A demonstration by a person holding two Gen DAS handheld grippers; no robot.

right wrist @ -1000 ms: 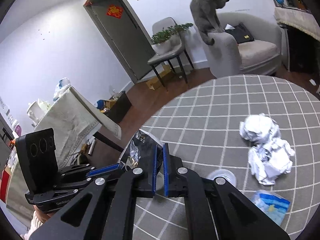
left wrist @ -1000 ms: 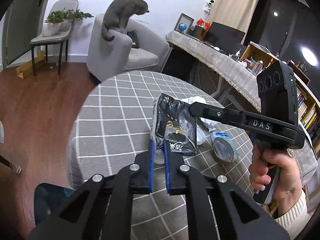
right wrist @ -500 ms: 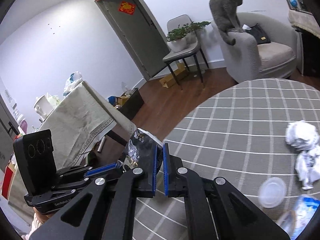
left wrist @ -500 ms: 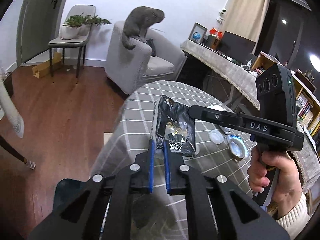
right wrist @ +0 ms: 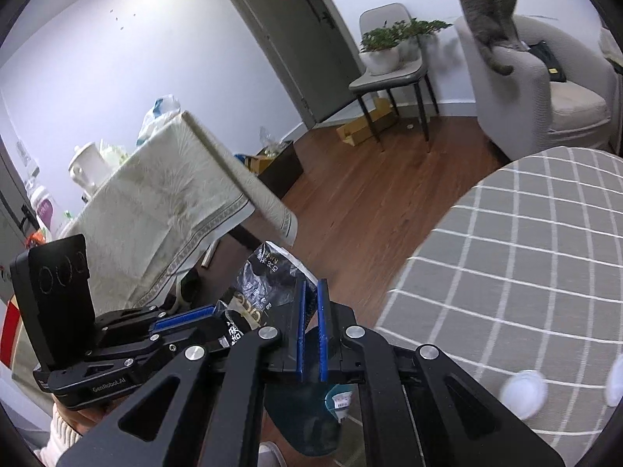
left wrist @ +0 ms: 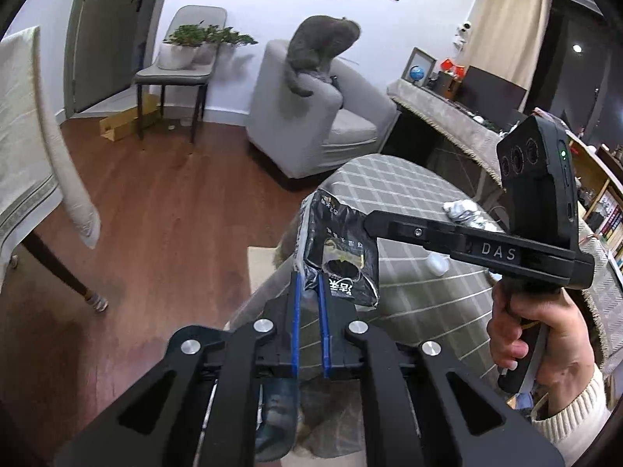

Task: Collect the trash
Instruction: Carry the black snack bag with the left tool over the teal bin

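Note:
A black snack wrapper (left wrist: pixel 342 257) with white print is held between both grippers off the left edge of the round table. My left gripper (left wrist: pixel 307 288) is shut on its lower edge. My right gripper (right wrist: pixel 311 295) is shut on its other edge; its arm reaches in from the right in the left wrist view (left wrist: pixel 370 223). The wrapper also shows in the right wrist view (right wrist: pixel 261 284). A dark blue bin (right wrist: pixel 307 420) sits on the floor below the grippers. Crumpled foil (left wrist: pixel 463 212) lies on the table.
The round table has a grey checked cloth (right wrist: pixel 506 264) with a white lid (right wrist: pixel 523 391) on it. A second cloth-covered table (right wrist: pixel 163 214) stands left. A grey cat (left wrist: pixel 319 46) perches on the armchair (left wrist: pixel 323 128). A chair holds a plant (left wrist: pixel 187 50).
Both grippers have carried the wrapper leftward from above the table to beyond its edge, over the floor and the bin. The table's trash has slid to the right of both views.

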